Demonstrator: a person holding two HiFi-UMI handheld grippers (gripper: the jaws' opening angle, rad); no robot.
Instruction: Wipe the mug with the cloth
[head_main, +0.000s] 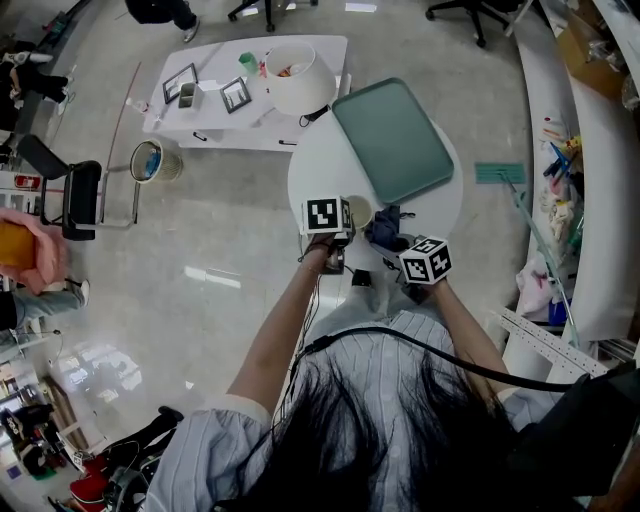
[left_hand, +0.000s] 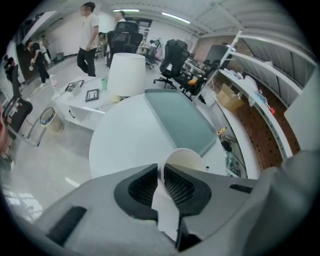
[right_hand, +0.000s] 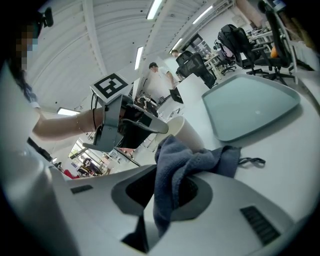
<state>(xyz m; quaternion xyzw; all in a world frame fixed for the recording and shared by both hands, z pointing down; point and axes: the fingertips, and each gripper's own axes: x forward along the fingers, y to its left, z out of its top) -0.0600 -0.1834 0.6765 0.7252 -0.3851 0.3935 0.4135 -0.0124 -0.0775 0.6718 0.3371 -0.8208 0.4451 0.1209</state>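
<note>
- Both tongs are gripping something
- My left tongs (left_hand: 161, 182) are clamped on the mug's (left_hand: 186, 156) rim, one jaw inside the wall and one outside
- Mug is tilted, over the near side of the table (head_main: 320, 165), just off the near edge of the tray (head_main: 395, 140)
- My right tongs (right_hand: 167, 192) pinch the cloth (right_hand: 200, 160); it bunches out of the jaws right beside the mug, though I cannot tell if they touch
</note>
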